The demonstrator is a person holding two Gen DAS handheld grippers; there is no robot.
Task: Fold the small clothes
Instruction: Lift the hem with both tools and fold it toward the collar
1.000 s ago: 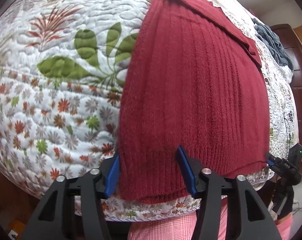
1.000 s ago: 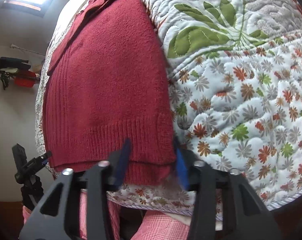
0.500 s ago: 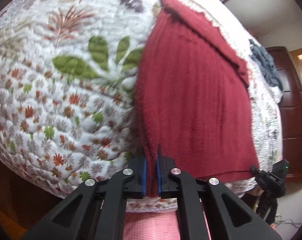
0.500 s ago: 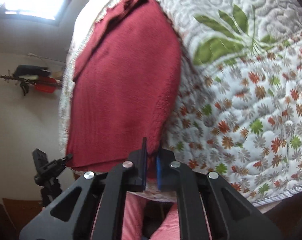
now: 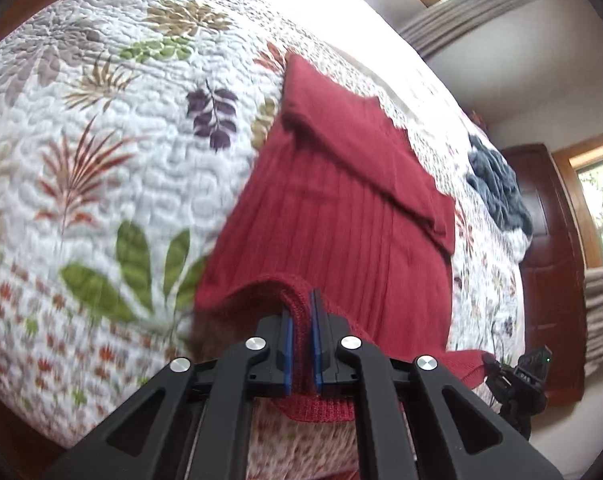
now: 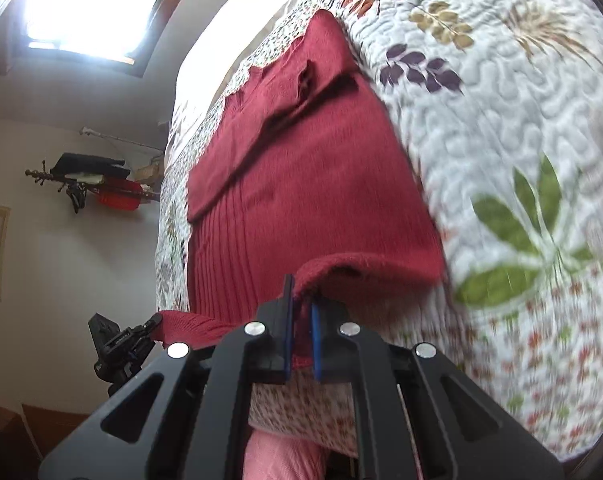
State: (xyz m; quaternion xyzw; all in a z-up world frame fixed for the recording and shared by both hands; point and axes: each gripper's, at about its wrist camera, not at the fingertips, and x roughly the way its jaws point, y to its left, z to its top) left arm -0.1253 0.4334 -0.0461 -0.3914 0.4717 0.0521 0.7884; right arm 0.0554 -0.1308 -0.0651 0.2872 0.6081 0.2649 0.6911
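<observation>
Red ribbed knit — a small sweater [image 5: 341, 216] — is being held flat across a floral quilt [image 5: 101, 160], with its near hem being pinched at two corners. The hem's left corner is being gripped by the left gripper [image 5: 300, 344], its blue-padded fingers [image 5: 287, 344] pressed together on a raised fold of the knit. The right corner is being gripped likewise by the right gripper [image 6: 301, 340], whose pads are closed on the fabric. Between the two grips the hem is being lifted off the quilt, while the rest of the sweater is lying on the bed with a folded-over part across its far end. A grey garment [image 5: 497, 188] is lying further along the quilt — well apart from the sweater
</observation>
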